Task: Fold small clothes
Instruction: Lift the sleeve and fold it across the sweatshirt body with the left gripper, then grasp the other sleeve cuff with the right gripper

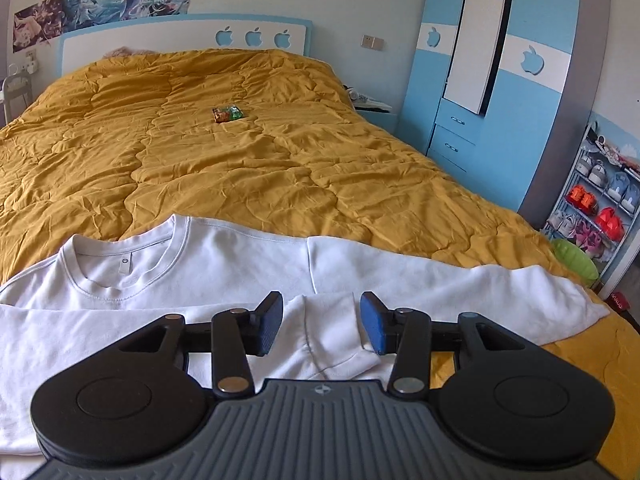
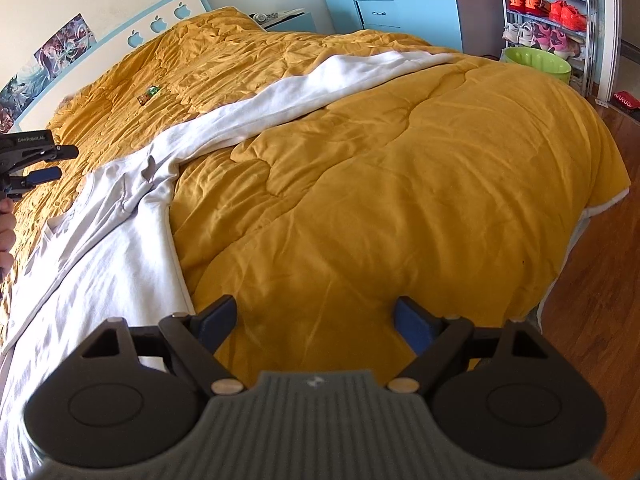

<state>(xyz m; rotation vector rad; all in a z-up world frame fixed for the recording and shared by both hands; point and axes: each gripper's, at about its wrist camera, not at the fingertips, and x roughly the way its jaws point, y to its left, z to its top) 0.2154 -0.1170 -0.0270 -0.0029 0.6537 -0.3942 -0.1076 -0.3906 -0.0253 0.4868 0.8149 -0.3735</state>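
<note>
Left tool [image 2: 42, 164], "GenRobot.AI" lettering, white sweatshirt [image 2: 120, 248]

Both views are bright with soft daylight and the colours are vivid. In the left wrist view the quilt [image 1: 248, 152] is evenly lit and its wrinkles are crisp. The white shirt [image 1: 224, 264] is close to overexposed, so its folds look faint. In the right wrist view the quilt glows brightest at the right, and the shirt is greyer and shaded at the left. Fisheye distortion bends the wardrobe [image 1: 492, 92] and headboard [image 1: 180, 36], and the corners go dark. The right claw [image 2: 316, 322] is a little soft; the left claw [image 1: 322, 322] is sharp.
</note>
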